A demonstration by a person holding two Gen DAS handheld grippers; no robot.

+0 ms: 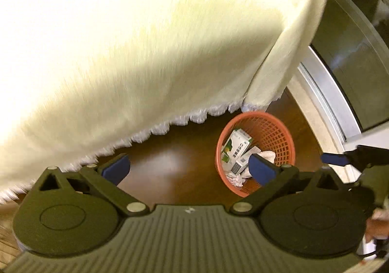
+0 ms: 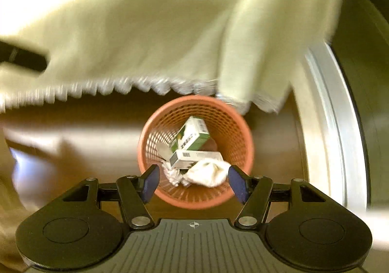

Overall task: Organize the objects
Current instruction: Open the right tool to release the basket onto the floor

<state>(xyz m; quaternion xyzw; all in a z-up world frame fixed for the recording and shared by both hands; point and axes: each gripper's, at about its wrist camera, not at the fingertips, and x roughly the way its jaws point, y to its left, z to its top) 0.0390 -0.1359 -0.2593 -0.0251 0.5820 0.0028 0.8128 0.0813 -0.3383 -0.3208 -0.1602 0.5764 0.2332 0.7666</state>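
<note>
An orange mesh basket (image 1: 283, 136) (image 2: 228, 122) stands on the dark wooden floor below both grippers. Inside lie two green-and-white cartons (image 1: 237, 149) (image 2: 192, 136) and crumpled white paper or cloth (image 2: 206, 173). My left gripper (image 1: 188, 169) hangs wide open above the floor just left of the basket, nothing between its blue pads. My right gripper (image 2: 193, 183) is open straight over the basket, its jaws empty. In the left wrist view the right gripper's blue finger (image 1: 333, 159) shows at the right edge.
A pale yellow cloth with a scalloped white fringe (image 1: 145, 41) (image 2: 145, 29) drapes over a table above the basket and fills the upper view. A white-framed glass door or cabinet (image 1: 340, 93) (image 2: 333, 107) stands to the right. A dark object (image 2: 22, 57) lies at the left.
</note>
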